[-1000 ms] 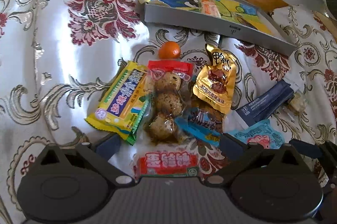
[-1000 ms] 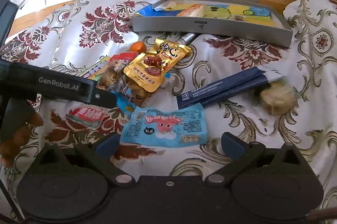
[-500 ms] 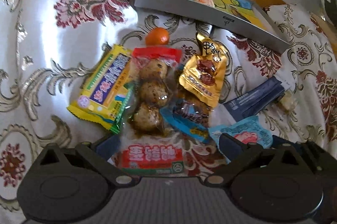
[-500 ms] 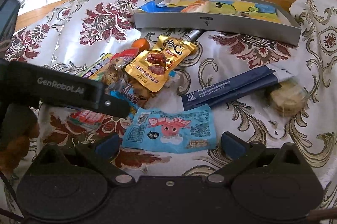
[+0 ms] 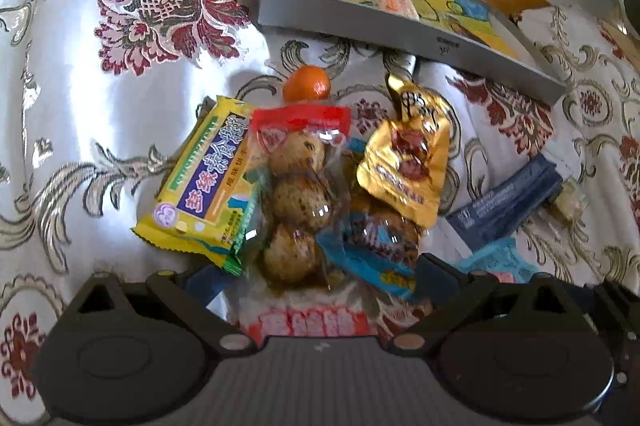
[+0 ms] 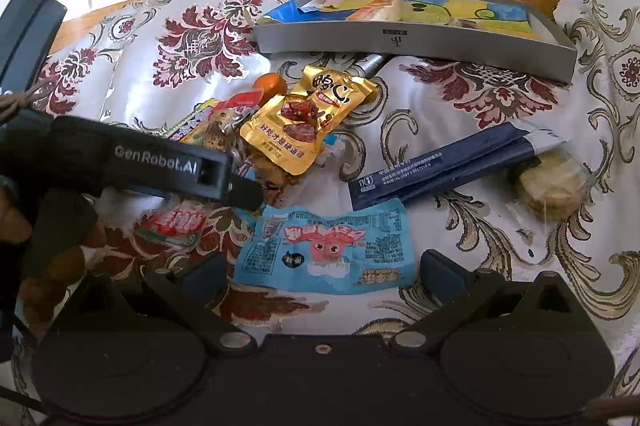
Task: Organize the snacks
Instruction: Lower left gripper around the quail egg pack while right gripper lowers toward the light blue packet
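Little of the sorting looks done: the grey tray (image 6: 400, 39) at the far edge of the bed holds only an orange-wrapped bar (image 6: 378, 9) that I can make out on its colourful lining, while most snacks lie loose on the floral bedspread (image 6: 192, 41) in front of it. Going left to right from the tray's near left corner: a yellow packet (image 5: 208, 181), a clear pack of 3 speckled eggs (image 5: 298, 197) with a small orange (image 5: 307, 87) just behind it, a gold pouch (image 6: 304, 117) overlapping the pile, a red-and-white packet (image 6: 176, 224) nearer the cameras, a light blue cartoon packet (image 6: 324, 246), 2 dark blue sachets (image 6: 444, 165), and a wrapped biscuit (image 6: 548, 185) farthest right. The left tool (image 5: 316, 274) is released, its jaws spread wide low over the egg pack and the red-and-white packet, holding nothing. The right tool (image 6: 320, 272) is also released, jaws apart on either side of the light blue packet. So roughly 9 items remain to be moved.
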Action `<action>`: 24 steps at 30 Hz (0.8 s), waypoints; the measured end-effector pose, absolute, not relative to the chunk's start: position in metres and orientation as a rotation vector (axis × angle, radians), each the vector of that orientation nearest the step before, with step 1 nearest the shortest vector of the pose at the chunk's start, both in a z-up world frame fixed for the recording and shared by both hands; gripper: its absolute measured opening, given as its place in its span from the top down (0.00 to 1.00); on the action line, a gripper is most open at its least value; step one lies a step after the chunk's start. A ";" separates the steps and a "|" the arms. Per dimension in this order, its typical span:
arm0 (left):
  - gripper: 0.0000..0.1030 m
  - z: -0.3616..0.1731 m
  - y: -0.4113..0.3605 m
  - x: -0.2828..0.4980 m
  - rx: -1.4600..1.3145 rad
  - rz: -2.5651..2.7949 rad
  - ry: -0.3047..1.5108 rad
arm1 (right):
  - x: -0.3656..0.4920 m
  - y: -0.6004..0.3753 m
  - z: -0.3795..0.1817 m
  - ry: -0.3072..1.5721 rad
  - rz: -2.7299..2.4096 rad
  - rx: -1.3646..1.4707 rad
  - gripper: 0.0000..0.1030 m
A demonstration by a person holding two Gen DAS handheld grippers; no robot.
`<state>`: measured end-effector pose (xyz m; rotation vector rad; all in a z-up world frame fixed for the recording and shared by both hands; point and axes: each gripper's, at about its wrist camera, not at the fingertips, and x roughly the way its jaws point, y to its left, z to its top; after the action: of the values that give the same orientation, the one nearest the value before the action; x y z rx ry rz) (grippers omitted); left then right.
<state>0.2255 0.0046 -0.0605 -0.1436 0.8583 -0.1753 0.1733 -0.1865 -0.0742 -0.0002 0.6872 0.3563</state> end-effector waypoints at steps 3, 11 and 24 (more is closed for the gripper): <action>0.10 -0.060 0.009 0.230 -0.155 -0.176 0.858 | 0.176 -0.184 -0.074 0.684 0.352 -0.008 0.01; 0.26 -0.062 0.006 0.226 -0.107 -0.191 0.862 | 0.188 -0.162 -0.075 0.688 0.303 -0.100 0.01; 0.43 -0.059 0.006 0.220 -0.113 -0.148 0.878 | 0.187 -0.171 -0.074 0.692 0.290 -0.074 0.13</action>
<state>0.2204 0.0056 -0.0586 -0.1129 0.8776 -0.1476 0.1874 -0.1708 -0.0742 -0.0735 0.6924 0.2903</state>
